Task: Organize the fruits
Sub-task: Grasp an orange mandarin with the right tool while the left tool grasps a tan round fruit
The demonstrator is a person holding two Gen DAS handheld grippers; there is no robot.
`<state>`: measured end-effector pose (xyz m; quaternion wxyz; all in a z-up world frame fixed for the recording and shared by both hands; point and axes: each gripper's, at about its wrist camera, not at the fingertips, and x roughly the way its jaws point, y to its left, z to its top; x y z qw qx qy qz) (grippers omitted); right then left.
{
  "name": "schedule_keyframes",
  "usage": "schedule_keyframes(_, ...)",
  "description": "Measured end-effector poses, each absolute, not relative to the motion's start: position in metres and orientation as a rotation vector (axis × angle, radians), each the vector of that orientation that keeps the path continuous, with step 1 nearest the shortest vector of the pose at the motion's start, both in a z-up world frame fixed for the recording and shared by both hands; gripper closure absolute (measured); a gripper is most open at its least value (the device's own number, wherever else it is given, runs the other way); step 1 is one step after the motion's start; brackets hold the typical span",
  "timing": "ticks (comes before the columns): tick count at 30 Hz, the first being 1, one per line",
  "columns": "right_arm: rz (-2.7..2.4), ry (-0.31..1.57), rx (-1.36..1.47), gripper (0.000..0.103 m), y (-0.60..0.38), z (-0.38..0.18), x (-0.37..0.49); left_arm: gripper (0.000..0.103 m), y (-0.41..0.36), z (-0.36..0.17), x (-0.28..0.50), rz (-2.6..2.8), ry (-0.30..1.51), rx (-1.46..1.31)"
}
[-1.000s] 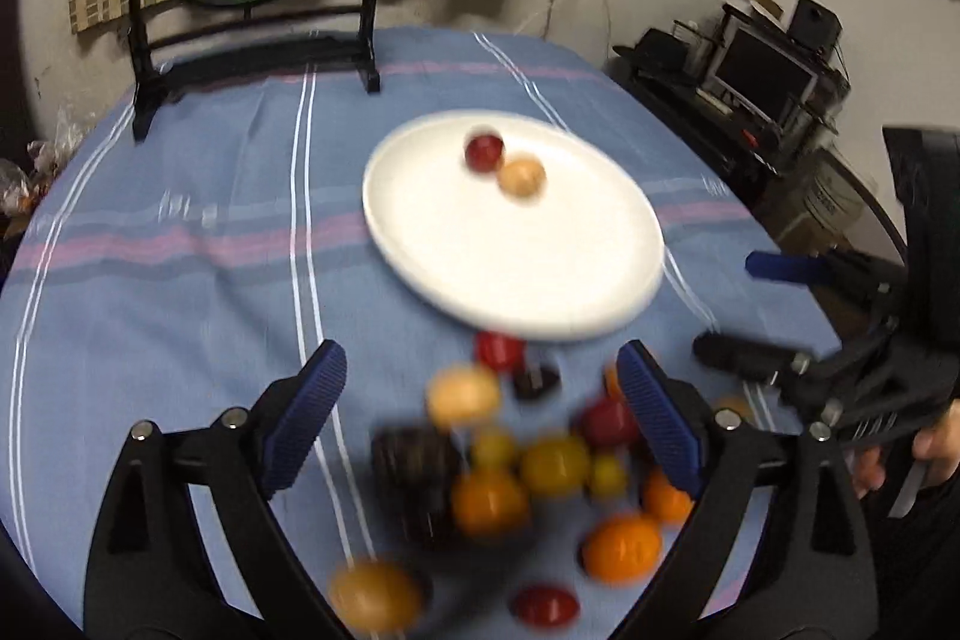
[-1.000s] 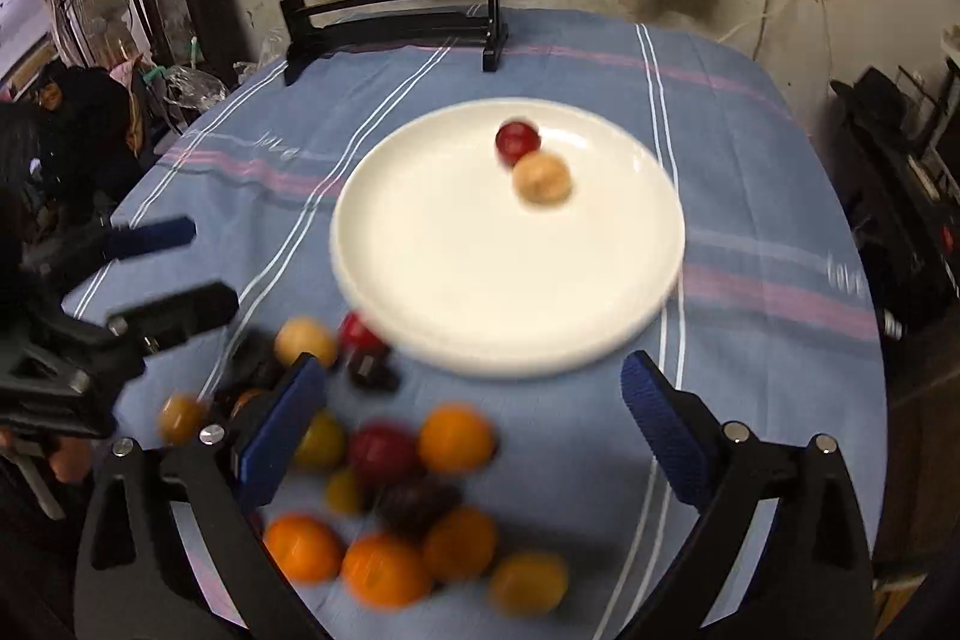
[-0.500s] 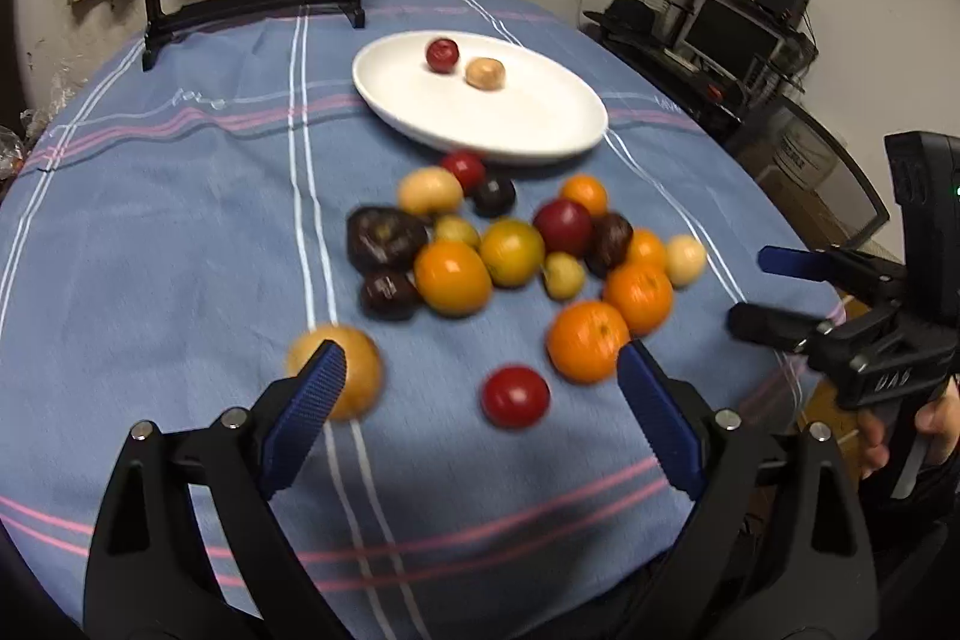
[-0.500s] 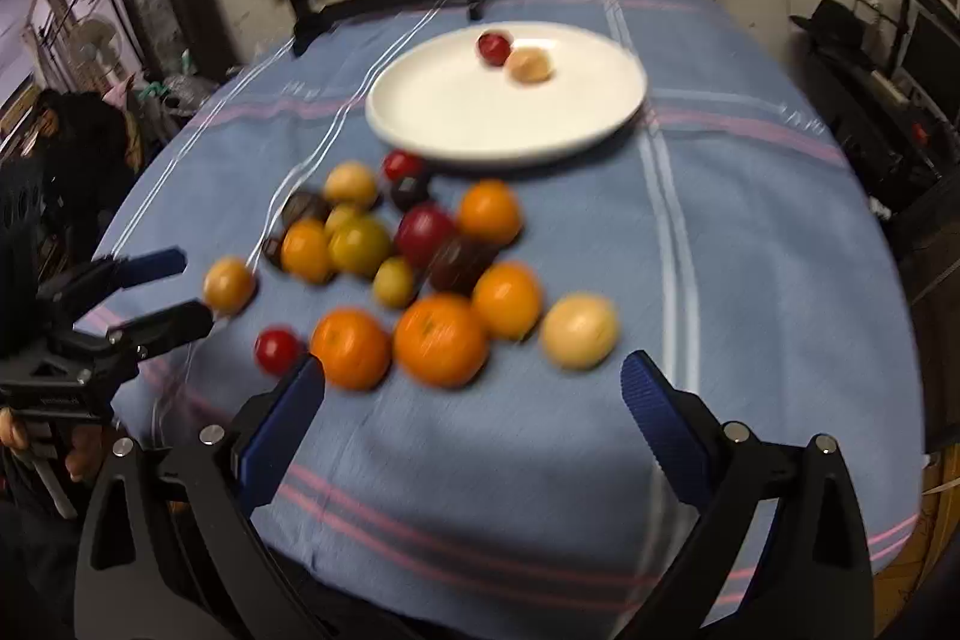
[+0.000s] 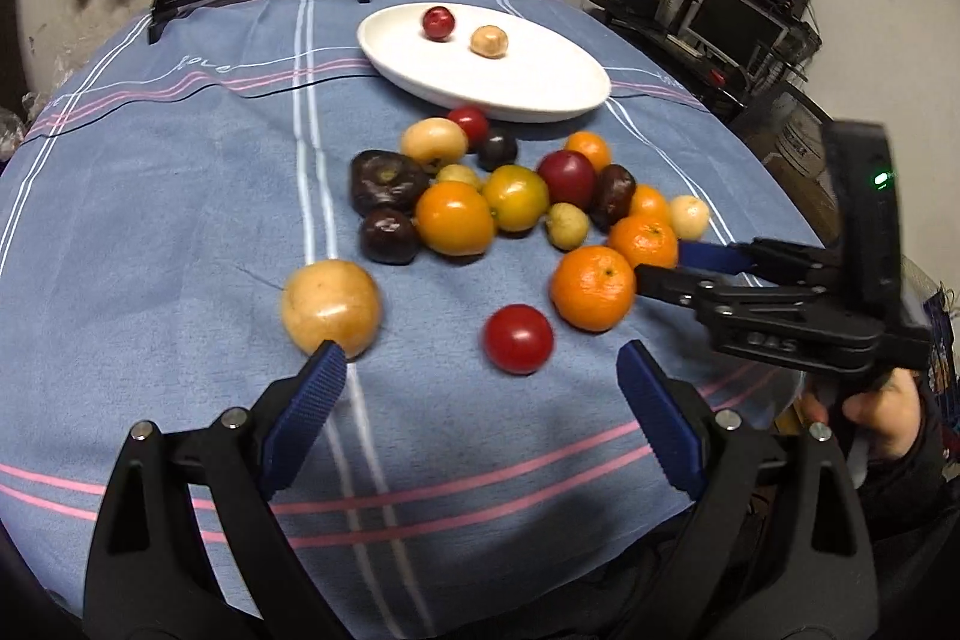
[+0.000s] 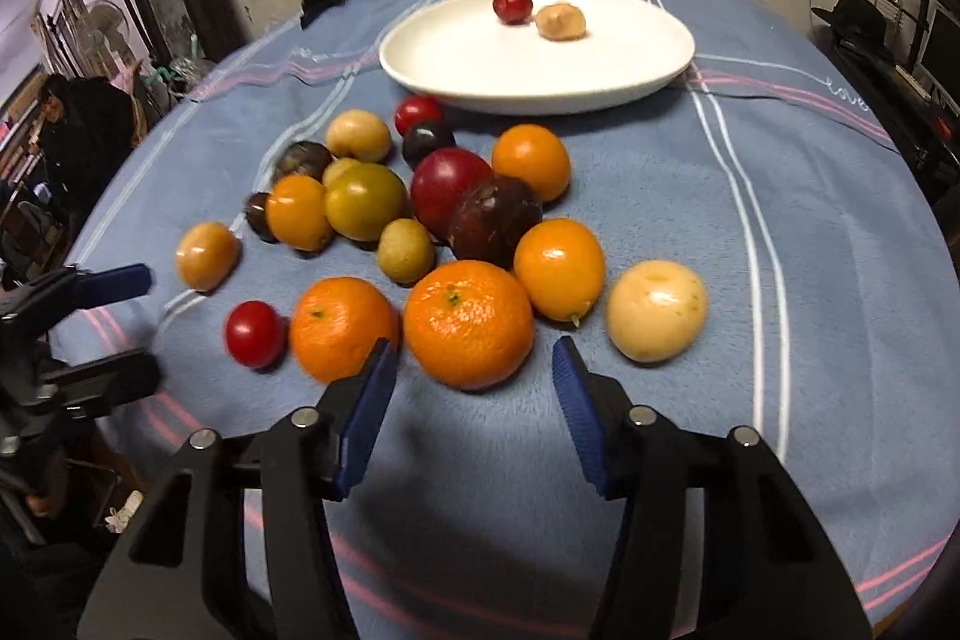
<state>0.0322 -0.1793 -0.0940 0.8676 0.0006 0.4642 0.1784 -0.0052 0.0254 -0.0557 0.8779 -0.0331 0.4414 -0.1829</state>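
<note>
Fruit pile [image 6: 420,220] ahead of 2 gaping, empty tongs.
Right gripper [image 6: 474,370] spread just short of a mandarin [image 6: 468,322]; left gripper [image 5: 480,376] just behind a red tomato [image 5: 518,338].

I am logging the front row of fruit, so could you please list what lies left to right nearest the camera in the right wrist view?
Red tomato → smaller orange → larger orange → pale yellow fruit.

The cloth [image 6: 690,196] is blue with thin white and pink stripes. The plate [image 6: 480,58] is plain white, holding one dark red fruit [image 6: 512,5] and one tan fruit [image 6: 560,21]. Nearer lie oranges [image 6: 468,323], a red tomato [image 5: 518,338], dark purple plums [image 5: 384,181] and pale yellow fruits [image 6: 656,311]. Gripper pads [image 6: 366,415] are blue, ribbed.
</note>
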Motion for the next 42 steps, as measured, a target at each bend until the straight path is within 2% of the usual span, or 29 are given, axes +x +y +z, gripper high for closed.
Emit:
schedule_keyframes(3, 0.36, 0.936, -0.027, 0.058, -0.172, -0.097, 0.034, 0.01, 0.04, -0.057, 0.0, -0.337, 0.923, -0.086)
schedule_keyframes(12, 0.374, 0.986, 0.033, 0.058, -0.19, -0.092, 0.014, 0.012, 0.06, -0.075, 0.029, -0.267, 0.924, -0.125)
schedule_keyframes(13, 0.376, 0.987, 0.033, 0.058, -0.189, -0.093, 0.013, 0.015, 0.059, -0.078, 0.033, -0.267, 0.929, -0.135)
schedule_keyframes(14, 0.379, 0.986, 0.031, 0.058, -0.189, -0.093, 0.012, 0.034, 0.059, -0.084, 0.038, -0.272, 0.942, -0.153)
schedule_keyframes(15, 0.383, 0.987, 0.031, 0.058, -0.188, -0.093, 0.012, 0.046, 0.057, -0.088, 0.041, -0.275, 0.956, -0.157)
schedule_keyframes(20, 0.394, 0.985, 0.038, 0.058, -0.185, -0.094, 0.013, 0.058, 0.057, -0.09, 0.042, -0.248, 0.923, -0.135)
schedule_keyframes(34, 0.394, 0.92, 0.047, 0.058, -0.192, -0.069, 0.01, 0.058, 0.044, -0.055, 0.021, -0.329, 0.864, -0.126)
schedule_keyframes(42, 0.416, 0.912, 0.062, 0.058, -0.199, -0.053, 0.041, 0.058, 0.037, -0.04, 0.05, -0.347, 0.866, -0.116)
